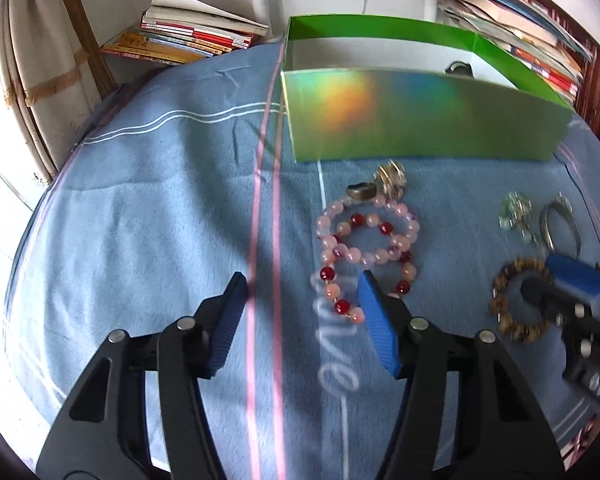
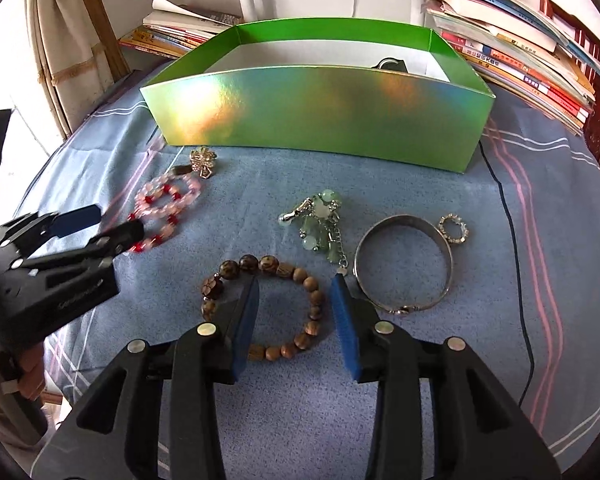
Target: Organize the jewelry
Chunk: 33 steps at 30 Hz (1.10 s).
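My right gripper [image 2: 294, 280], jaws apart, straddles the flat wooden bead bracelet [image 2: 260, 304]; my left gripper [image 1: 302, 280] stands open beside the pink bead bracelet [image 1: 364, 240], whose long axis runs toward the green box [image 1: 420, 120].

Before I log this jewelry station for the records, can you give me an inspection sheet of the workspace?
Surface: blue striped cloth, wrinkled, covering the whole work area.
Job's things: green box at the back, one dark item inside; pink and red bead bracelet, wooden bead bracelet, silver bangle, green bead charm, small sparkly ring, flower brooch, all on the cloth.
Clutter: nothing seen.
Grippers: left gripper open, one finger at the pink bracelet; right gripper open, straddling one side of the wooden bracelet.
Cables: thin dark cord across the cloth.
Surroundings: book stacks behind the box.
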Available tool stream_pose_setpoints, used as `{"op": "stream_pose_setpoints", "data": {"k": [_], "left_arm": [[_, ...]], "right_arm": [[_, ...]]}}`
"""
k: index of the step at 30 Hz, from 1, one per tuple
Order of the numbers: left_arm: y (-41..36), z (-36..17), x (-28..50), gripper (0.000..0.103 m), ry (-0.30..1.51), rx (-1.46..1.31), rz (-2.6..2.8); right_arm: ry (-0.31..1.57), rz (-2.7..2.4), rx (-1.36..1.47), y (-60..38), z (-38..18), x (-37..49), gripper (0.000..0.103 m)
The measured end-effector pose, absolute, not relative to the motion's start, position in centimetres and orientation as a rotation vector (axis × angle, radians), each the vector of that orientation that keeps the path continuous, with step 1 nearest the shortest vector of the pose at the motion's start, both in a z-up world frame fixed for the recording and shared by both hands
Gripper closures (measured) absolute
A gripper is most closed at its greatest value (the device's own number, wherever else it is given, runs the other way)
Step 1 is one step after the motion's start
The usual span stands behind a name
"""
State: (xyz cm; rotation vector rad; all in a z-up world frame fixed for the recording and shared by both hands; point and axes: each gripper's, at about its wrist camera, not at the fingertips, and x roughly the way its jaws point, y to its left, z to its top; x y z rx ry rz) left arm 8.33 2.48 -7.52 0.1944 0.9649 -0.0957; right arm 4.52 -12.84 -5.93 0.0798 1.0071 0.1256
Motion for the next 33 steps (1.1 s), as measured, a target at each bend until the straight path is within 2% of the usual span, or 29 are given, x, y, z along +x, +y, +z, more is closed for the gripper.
{"op": "stream_pose_setpoints", "data": {"k": [10,15,24,33], "left_arm": [[2.9,-7.6,5.5,0.043,0.96,0.187,-0.081],[3.0,-7.7,5.6,0.035,0.952,0.183,-0.077],[3.7,-7.9,6.2,0.026,0.95,0.15,-0.091],[3.9,-8.0,6.1,0.025,0.951,0.131,-0.089]], "right_arm": [[0.993,0.105,0.001,-11.6,-6.1,4.1,0.061],[0.994,0.111,-0.012,-11.0,-6.1,4.4,0.06],[0.982,0.089,-0.011,-10.9,-6.2,5.0,0.054],[0.982,0.047,0.01,-11.7,-6.2,4.8,0.054]]}}
